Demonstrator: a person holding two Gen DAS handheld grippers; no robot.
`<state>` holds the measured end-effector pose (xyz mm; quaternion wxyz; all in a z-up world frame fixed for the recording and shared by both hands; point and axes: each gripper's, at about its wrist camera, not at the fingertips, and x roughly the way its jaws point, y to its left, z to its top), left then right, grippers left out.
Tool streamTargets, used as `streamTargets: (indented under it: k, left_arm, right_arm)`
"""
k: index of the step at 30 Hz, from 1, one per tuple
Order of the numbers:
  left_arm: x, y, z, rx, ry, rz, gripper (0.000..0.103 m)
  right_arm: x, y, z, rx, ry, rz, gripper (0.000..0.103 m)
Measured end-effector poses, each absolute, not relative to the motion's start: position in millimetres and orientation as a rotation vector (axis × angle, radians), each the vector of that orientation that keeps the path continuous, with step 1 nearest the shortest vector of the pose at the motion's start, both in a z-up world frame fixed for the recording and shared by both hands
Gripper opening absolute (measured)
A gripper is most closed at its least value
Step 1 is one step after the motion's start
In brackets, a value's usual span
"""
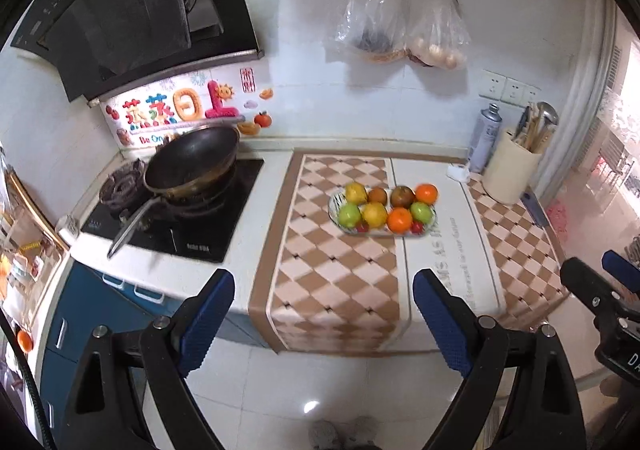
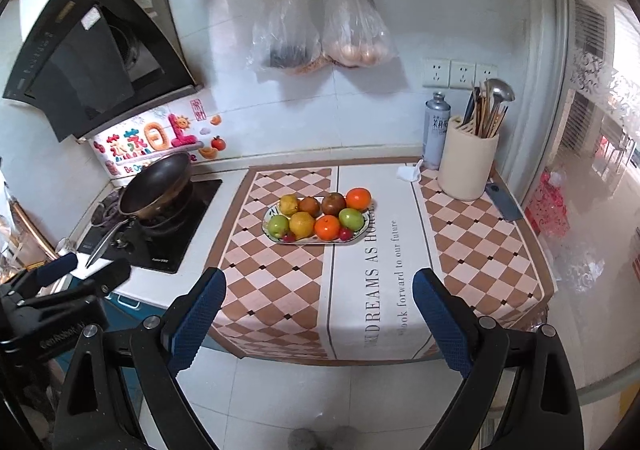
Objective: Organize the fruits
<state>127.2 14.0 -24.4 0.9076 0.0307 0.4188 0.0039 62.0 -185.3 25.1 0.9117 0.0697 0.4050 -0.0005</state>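
Fruit plate on the checked cloth, both your grippers empty

Your left gripper (image 1: 324,314) and right gripper (image 2: 320,314) hang released over the counter's near edge; the oval plate (image 2: 362,230) lies far beyond them, long axis left-right, fruits (image 2: 327,228) in two rows.

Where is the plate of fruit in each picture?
Left wrist view: the plate of fruit sits just right of the middle, on the checkered cloth, beyond the gripper.
Right wrist view: the plate of fruit sits at the middle, left of the cloth's printed words.
Shared landmark: the black wok stands left of the plate in both.
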Motion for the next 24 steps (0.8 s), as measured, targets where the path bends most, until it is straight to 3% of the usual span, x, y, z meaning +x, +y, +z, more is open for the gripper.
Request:
streamTargets:
  k: [12, 24]
  left_arm:
    - [198.7, 12.5, -61.1, 0.092, 0.945, 0.018, 0.092]
    - [217.5, 13.9, -80.0, 0.078, 0.987, 0.024, 0.091]
  right_arm:
    - [160.1, -193.3, -19.9, 0.101, 0.93, -0.069, 0.097]
    - [173.1, -191.9, -41.2, 0.086, 0.98, -0.066, 0.097]
